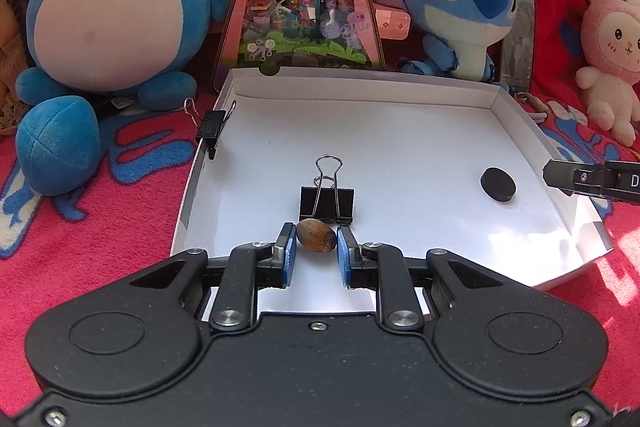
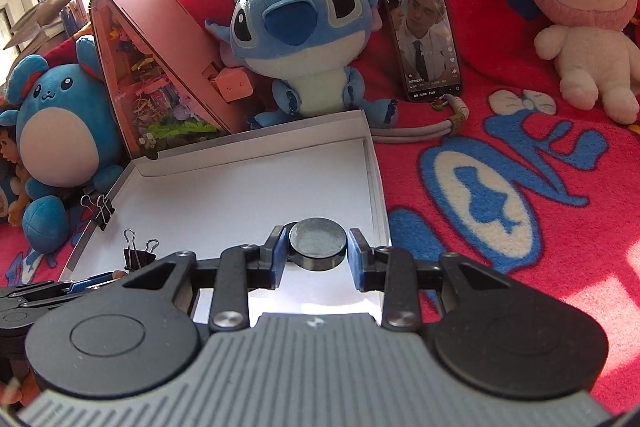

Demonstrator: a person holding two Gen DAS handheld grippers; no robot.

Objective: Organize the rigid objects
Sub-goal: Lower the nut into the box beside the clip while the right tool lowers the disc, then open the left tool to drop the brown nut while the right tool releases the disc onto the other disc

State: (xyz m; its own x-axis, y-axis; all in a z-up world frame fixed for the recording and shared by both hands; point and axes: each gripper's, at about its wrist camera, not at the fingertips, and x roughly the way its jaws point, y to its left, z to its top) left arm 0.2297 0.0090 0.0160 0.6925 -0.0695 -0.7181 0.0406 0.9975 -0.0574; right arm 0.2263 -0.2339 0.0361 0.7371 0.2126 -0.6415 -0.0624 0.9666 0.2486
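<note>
a: where was the nut (image 1: pixel 316 240) seen?
b: inside the white tray (image 1: pixel 400 89), clamped in the left claw (image 1: pixel 316 245).
a: and the black disc (image 2: pixel 317 243)?
b: framed by the right claw (image 2: pixel 317 254), pads apart, contact unclear.

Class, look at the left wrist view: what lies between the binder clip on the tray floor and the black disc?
Nothing: between the binder clip and the black disc shows only bare white tray floor, seen in the left wrist view.
</note>
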